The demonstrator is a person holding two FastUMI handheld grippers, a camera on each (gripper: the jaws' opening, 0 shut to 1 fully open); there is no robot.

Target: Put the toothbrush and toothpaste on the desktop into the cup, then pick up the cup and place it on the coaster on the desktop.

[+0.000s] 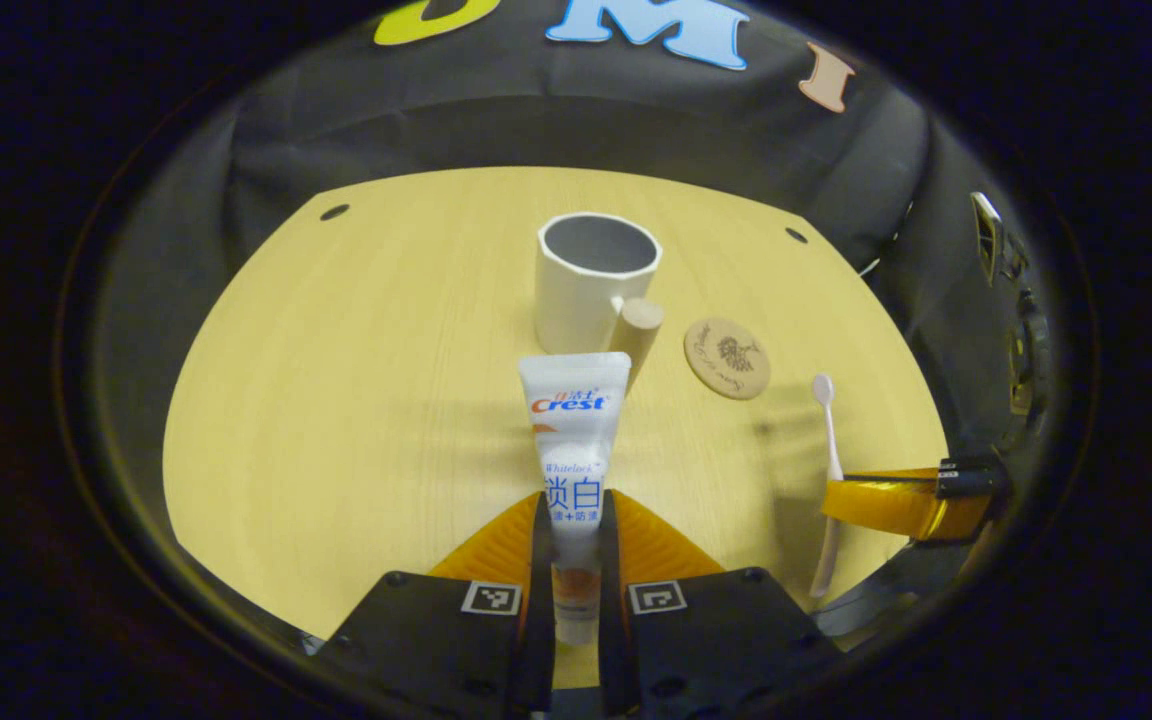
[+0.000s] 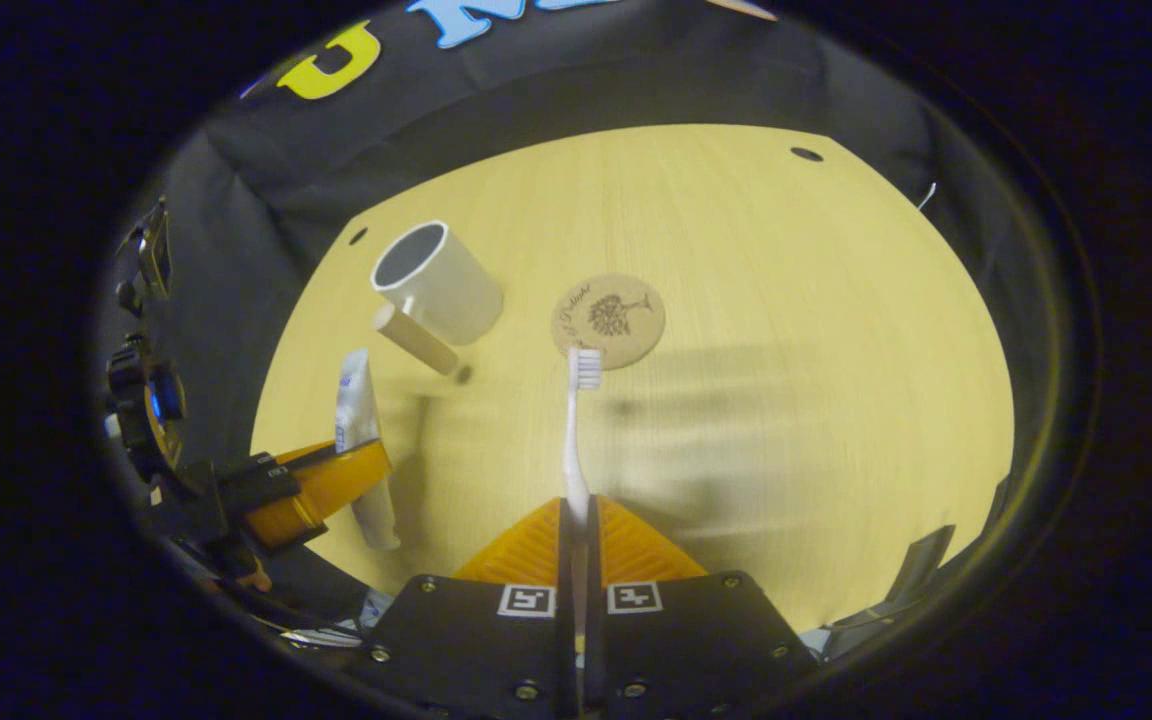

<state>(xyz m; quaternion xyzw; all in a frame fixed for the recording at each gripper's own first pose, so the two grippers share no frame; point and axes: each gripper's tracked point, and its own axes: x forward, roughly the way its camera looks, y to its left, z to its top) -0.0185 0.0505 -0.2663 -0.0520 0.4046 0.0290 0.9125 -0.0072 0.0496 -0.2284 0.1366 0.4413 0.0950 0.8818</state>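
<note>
Left gripper view: clamped toothpaste [image 1: 573, 440]

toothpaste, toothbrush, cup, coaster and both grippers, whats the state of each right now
toothpaste: clamped in the left gripper, lifted off the table, not in the cup
toothbrush: clamped in the right gripper, bristle end forward, not in the cup
cup: upright on the table, empty, off the coaster
coaster: flat on the table, nothing on it
left gripper: shut on the toothpaste
right gripper: shut on the toothbrush
</note>
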